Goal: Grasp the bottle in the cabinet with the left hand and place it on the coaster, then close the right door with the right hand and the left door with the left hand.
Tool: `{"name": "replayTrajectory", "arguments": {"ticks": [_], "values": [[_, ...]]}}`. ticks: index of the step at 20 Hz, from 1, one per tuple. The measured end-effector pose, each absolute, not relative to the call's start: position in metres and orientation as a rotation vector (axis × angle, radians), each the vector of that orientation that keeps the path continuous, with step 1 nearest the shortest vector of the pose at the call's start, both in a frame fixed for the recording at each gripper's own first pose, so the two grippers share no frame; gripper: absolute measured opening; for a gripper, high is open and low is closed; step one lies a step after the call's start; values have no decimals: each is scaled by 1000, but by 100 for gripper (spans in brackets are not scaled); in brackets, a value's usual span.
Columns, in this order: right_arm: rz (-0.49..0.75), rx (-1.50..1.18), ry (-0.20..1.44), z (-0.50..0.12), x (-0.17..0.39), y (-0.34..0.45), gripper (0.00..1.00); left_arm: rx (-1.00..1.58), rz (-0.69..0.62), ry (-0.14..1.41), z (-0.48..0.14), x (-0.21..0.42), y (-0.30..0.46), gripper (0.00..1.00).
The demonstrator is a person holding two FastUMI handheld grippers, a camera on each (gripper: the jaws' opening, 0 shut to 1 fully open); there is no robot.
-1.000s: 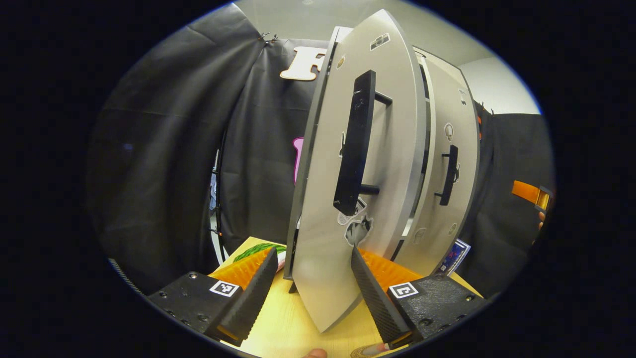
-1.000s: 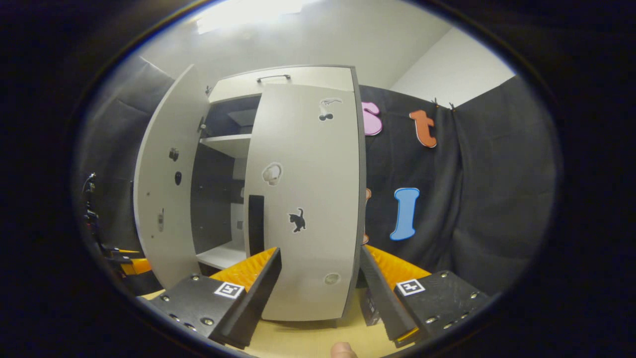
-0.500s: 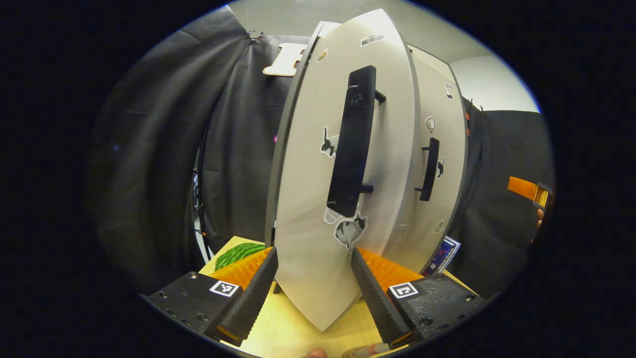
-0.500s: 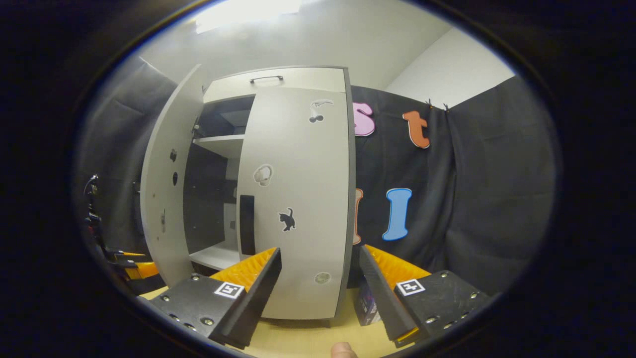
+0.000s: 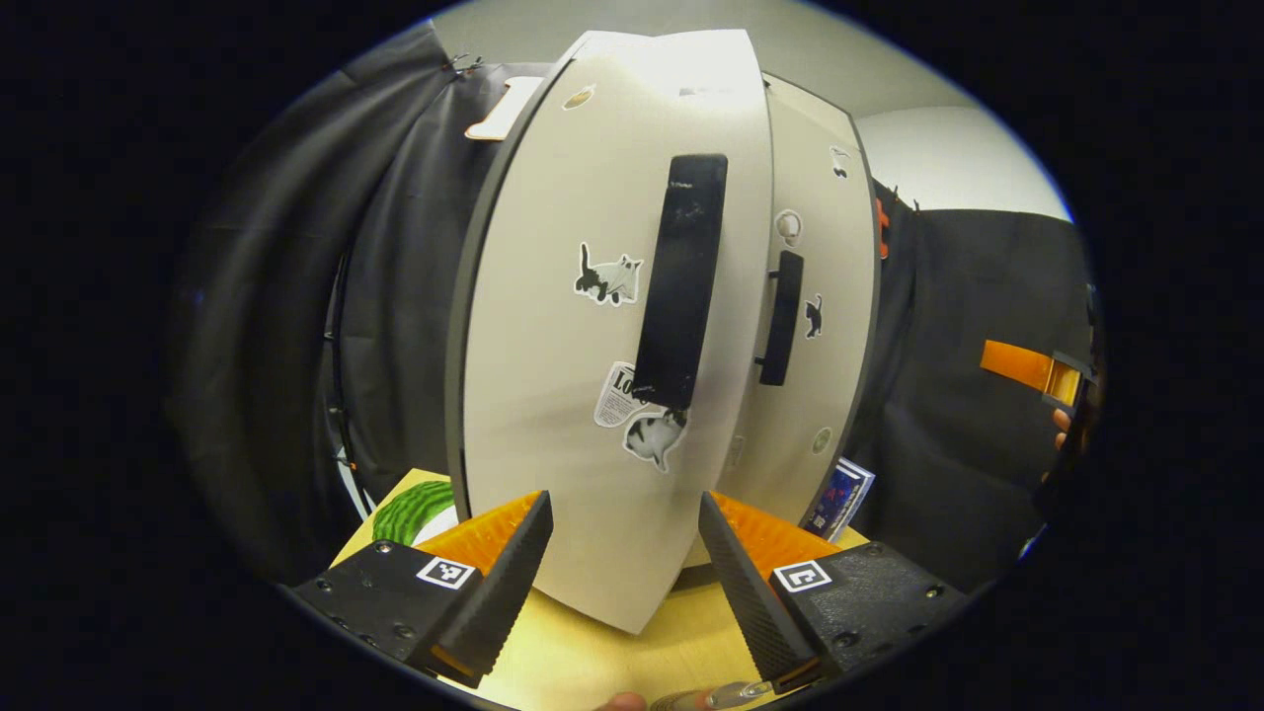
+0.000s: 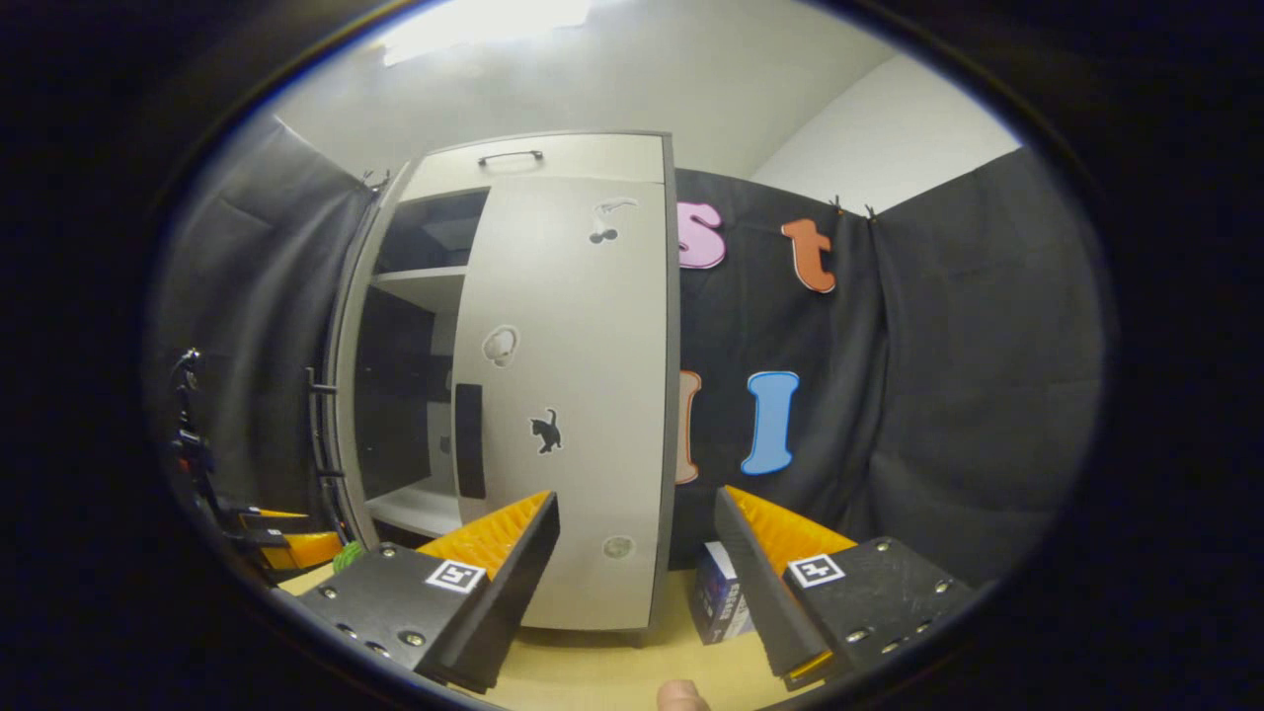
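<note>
Now | left claw open, fingers ribbed | right claw open | left door flat matte panel, bar handle

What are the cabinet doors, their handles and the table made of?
The doors look like pale grey laminated board: a flat matt face with a darker edge band, and stickers lying smooth on it. The handles look like matt black plastic or painted metal; I cannot tell which. The table looks like light wood or a wood-look laminate, with faint grain lines.

Left tool and right tool both point forward, fingers spread apart.
</note>
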State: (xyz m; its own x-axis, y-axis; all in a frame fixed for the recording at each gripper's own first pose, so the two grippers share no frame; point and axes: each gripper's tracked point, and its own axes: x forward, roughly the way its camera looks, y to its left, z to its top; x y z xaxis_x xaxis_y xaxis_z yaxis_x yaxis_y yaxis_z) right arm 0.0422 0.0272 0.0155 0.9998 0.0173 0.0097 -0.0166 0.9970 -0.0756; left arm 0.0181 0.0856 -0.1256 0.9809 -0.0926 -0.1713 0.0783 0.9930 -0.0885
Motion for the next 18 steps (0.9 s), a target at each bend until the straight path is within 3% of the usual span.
{"name": "replayTrajectory", "arguments": {"ticks": [18], "values": [[2, -60, -18, 16, 31, 14, 96, -70, -103, 165, -121, 15, 75, 94]]}}
